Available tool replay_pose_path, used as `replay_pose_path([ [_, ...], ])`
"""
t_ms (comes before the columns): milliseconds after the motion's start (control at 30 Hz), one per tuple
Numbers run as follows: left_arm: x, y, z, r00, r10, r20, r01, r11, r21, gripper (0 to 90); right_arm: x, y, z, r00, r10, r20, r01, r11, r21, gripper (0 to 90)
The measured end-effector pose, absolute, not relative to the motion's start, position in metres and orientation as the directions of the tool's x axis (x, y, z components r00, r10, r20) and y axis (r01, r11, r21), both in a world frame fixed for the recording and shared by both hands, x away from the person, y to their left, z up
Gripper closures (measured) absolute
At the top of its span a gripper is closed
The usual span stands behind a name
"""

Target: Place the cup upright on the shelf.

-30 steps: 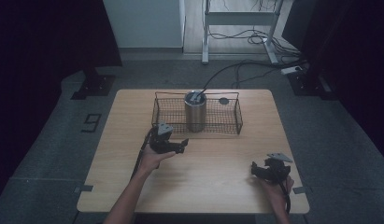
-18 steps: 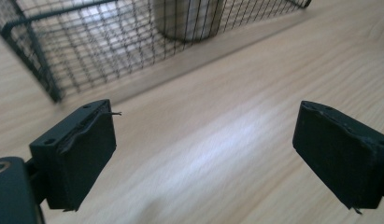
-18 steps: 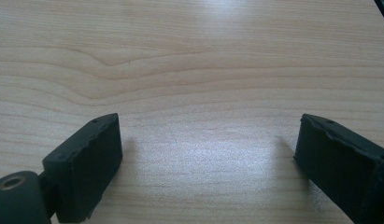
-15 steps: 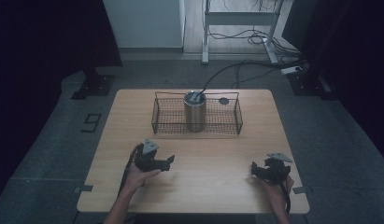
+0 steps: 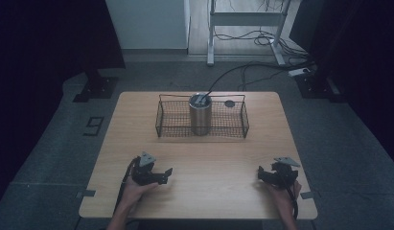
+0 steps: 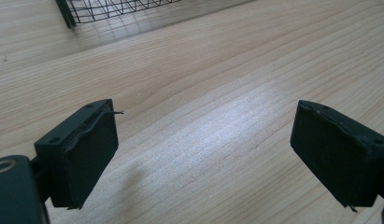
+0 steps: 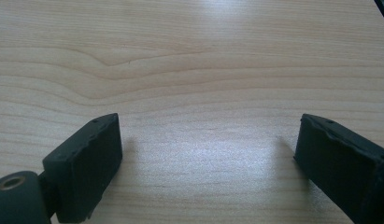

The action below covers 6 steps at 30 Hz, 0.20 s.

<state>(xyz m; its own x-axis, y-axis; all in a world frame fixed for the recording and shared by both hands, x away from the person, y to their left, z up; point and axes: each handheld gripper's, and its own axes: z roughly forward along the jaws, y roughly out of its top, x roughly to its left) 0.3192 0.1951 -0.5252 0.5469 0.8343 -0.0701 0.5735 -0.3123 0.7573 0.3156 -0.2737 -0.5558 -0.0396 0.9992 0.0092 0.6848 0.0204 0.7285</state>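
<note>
Table (image 5: 199,158): wooden, bearing everything. Basket (image 5: 168,125): black wire, sitting at the far middle. Cup (image 5: 200,115): steel, standing upright inside the basket, centre. Left gripper (image 5: 167,175): resting near-left on the table, jaws standing wide apart, holding nothing. Right gripper (image 5: 260,174): resting near-right, jaws likewise gaping, empty. Disc (image 5: 229,103): small, dark, lying beyond the basket's far rim. Risk, judged: a reach for the cup catching the wire rim, tipping cup or dragging basket.
</note>
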Motion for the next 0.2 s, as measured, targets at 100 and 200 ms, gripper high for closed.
replay_pose_path([
  [100, 0.3192, 0.1935, -0.5269, 0.549, 0.834, -0.063, 0.578, -0.324, 0.749, 7.7, 0.316, -0.2738, -0.5557, -0.042, 0.999, 0.009, 0.685, 0.022, 0.728, 7.3],
  [200, 0.3185, 0.193, -0.5274, 0.549, 0.833, -0.068, 0.581, -0.322, 0.748, 7.7, 0.3162, -0.2739, -0.5557, -0.043, 0.999, 0.008, 0.684, 0.024, 0.729, 7.4],
])
